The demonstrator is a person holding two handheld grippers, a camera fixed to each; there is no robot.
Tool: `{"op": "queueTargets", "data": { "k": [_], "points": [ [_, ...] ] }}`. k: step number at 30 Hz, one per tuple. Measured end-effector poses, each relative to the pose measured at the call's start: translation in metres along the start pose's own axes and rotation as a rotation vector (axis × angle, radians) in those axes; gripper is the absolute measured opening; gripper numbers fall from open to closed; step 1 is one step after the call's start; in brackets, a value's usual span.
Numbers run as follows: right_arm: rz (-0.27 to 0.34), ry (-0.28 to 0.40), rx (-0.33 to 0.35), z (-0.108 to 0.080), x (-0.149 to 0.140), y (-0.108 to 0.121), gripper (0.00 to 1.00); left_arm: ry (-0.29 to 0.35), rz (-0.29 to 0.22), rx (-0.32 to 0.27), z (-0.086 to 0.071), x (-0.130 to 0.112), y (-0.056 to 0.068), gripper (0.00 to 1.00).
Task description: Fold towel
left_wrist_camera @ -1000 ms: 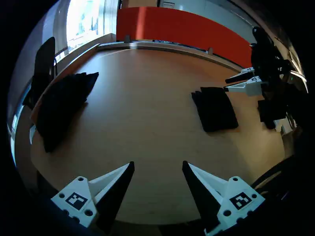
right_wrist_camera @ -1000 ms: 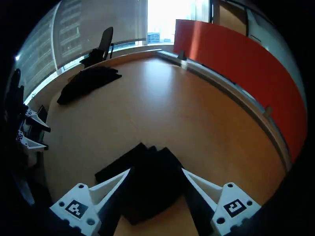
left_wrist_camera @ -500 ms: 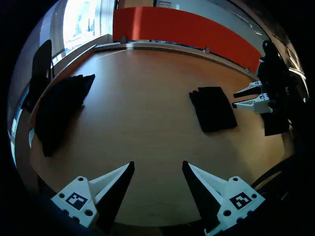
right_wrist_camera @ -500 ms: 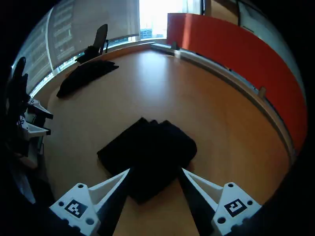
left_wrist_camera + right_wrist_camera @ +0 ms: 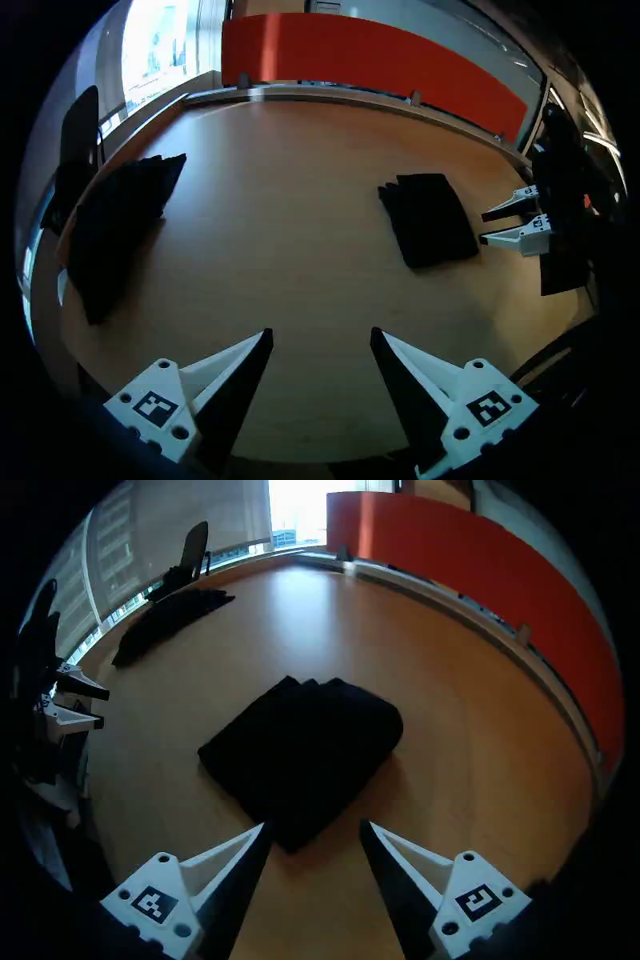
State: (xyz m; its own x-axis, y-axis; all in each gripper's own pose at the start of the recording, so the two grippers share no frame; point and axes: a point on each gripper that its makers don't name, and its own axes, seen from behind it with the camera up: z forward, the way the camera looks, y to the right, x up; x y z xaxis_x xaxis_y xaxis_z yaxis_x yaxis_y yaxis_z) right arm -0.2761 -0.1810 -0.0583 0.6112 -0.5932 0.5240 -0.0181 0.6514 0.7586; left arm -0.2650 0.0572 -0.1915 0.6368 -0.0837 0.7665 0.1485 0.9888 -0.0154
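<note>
jaws of my right gripper [image 5: 314, 826] stand spread and pinch nothing; the near corner of the folded black towel [image 5: 308, 748] shows between their tips, flat on the wooden worktop [image 5: 464, 744]. jaws of my left gripper [image 5: 320, 330] are spread too, well apart from the towel. 1 dark cloth heap [image 5: 120, 216] lies by the worktop's left edge.

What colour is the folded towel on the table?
The folded towel is plain black; right gripper view shows it best.

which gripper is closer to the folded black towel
Right. The right gripper, open, is just short of the folded towel; the left gripper is far back across the table.
</note>
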Motion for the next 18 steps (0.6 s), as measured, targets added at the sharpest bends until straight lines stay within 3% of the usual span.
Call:
{"op": "queueTargets", "data": {
  "k": [7,18],
  "points": [
    [0.004,-0.03,0.005,0.003,-0.019,-0.007,0.78,-0.003,0.004,-0.002,0.001,-0.001,0.001,0.9],
    [0.021,-0.055,0.022,0.011,-0.034,-0.018,0.55,-0.005,0.005,-0.001,0.001,-0.002,0.001,0.9]
  ]
}}
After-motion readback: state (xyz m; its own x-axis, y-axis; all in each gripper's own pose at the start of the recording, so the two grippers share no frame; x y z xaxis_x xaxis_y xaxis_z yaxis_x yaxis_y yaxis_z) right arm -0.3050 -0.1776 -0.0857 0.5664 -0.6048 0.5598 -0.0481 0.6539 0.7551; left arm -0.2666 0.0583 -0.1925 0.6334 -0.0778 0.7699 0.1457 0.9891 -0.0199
